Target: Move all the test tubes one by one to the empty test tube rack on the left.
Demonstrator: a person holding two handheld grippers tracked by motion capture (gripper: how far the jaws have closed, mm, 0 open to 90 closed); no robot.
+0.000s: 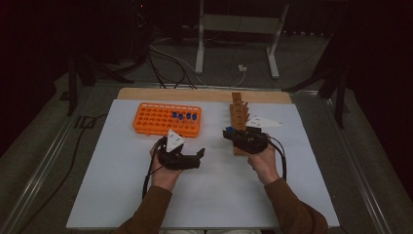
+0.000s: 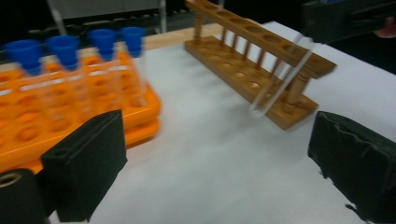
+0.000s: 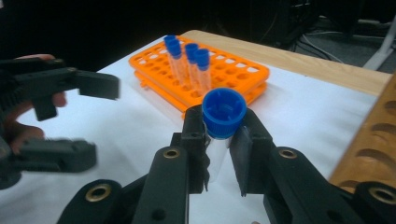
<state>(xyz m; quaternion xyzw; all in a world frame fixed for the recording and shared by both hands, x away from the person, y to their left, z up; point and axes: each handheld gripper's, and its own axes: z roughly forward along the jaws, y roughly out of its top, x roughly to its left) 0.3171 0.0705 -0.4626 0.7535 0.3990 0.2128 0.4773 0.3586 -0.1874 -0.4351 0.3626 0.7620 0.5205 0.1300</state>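
A clear plastic test tube with a blue screw cap (image 3: 223, 116) is clamped just under its cap between the jaws of the right gripper (image 3: 219, 154), probably so the long glass-like body is left free to be steered into a hole. In the left gripper view the same tube is seen as a slanted clear rod, cap end up toward 1 o'clock and rounded bottom down toward 7 o'clock, so its long axis is tilted, not upright. The bottom tip appears to be lowered at the near end of the slatted wooden tube rack (image 2: 261, 65), though whether it's touching can't be told.

In the high view the wooden rack is set at about 1 o'clock from the counter's (image 1: 122, 195) middle, run lengthwise away from the person, presumably so its holes are reached in line by the right hand. The orange plastic grid rack (image 1: 167, 119), with four more blue-capped tubes (image 1: 185, 116) stood upright in it, is placed at 11 o'clock.

The left gripper (image 1: 187, 158) is held empty with jaws wide apart, parked between the racks, likely kept ready
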